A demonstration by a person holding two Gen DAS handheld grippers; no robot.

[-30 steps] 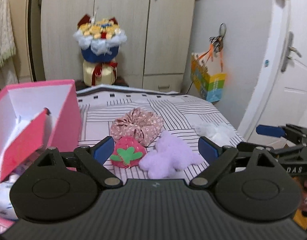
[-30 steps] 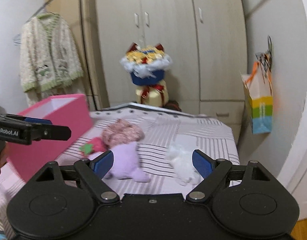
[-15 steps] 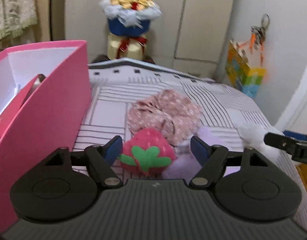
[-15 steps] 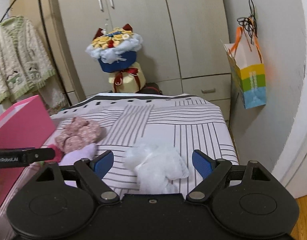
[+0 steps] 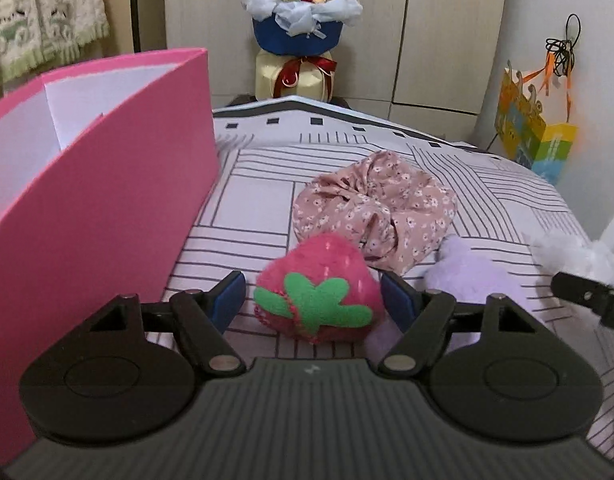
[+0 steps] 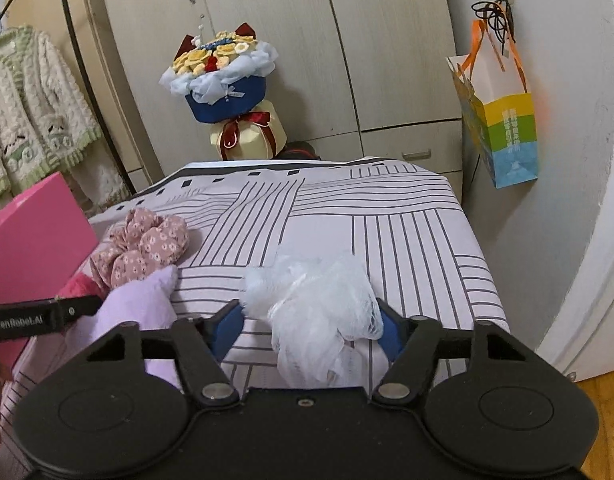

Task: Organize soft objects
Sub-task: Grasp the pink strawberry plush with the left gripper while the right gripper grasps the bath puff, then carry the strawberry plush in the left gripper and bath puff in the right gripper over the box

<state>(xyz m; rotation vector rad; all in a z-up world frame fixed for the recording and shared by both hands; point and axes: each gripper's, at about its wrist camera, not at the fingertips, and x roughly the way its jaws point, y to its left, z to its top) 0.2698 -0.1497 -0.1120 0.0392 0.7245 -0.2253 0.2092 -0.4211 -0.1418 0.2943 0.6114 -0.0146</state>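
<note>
Both jaws have been narrowed, the left gripper [image 5: 313, 300] bracketing the strawberry plush [image 5: 319, 292] near the pink box [image 5: 99, 200], the right gripper [image 6: 307, 324] just closing around the white mesh puff [image 6: 319, 308], so lifts seem imminent.

- We are in a home bedroom: a bed [image 6: 387, 232] under a line-patterned sheet fills the room.
- Pale wardrobe doors [image 6: 291, 40] stand behind it.
- A knitted cardigan [image 6: 31, 104] hangs on a rail; a gift bag [image 6: 503, 132] hangs from the wall.
- A wrapped bouquet [image 5: 301, 4] sits by the wardrobe.
</note>
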